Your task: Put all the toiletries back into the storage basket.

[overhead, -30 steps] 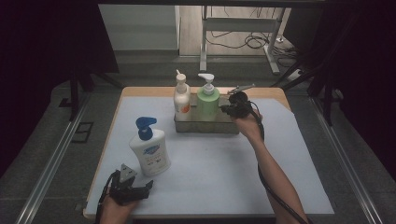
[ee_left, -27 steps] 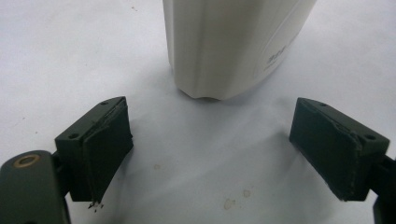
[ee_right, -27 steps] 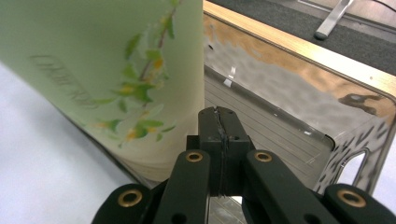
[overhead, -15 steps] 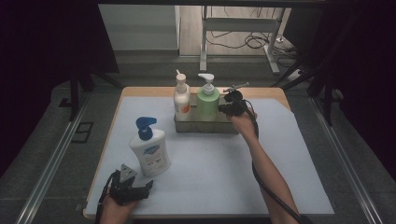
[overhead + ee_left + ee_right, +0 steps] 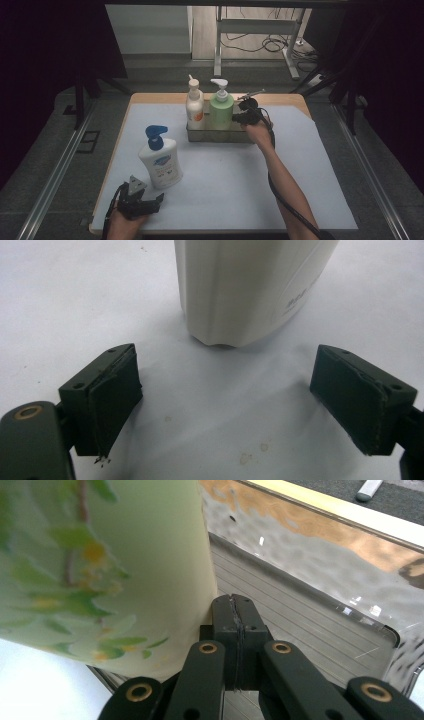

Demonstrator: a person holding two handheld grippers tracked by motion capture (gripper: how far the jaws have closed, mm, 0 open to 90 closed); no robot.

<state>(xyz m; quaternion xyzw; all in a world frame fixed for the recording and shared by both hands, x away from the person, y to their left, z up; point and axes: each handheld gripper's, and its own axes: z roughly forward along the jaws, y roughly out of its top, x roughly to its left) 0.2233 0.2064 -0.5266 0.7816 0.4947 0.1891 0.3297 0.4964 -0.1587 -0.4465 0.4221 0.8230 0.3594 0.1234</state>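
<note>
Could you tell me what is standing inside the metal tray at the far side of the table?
The metal tray holds a cream pump bottle and a green pump bottle, side by side and upright. The tray wall hides their bases.

This looks like a lab or recording studio rather than a home: black curtains (image 5: 45,75) hang on both sides, loose cables (image 5: 260,42) lie on the bare floor by a grey metal stand (image 5: 220,35), and a white-covered wooden tabletop (image 5: 300,150) sits between metal rails (image 5: 60,170).
</note>
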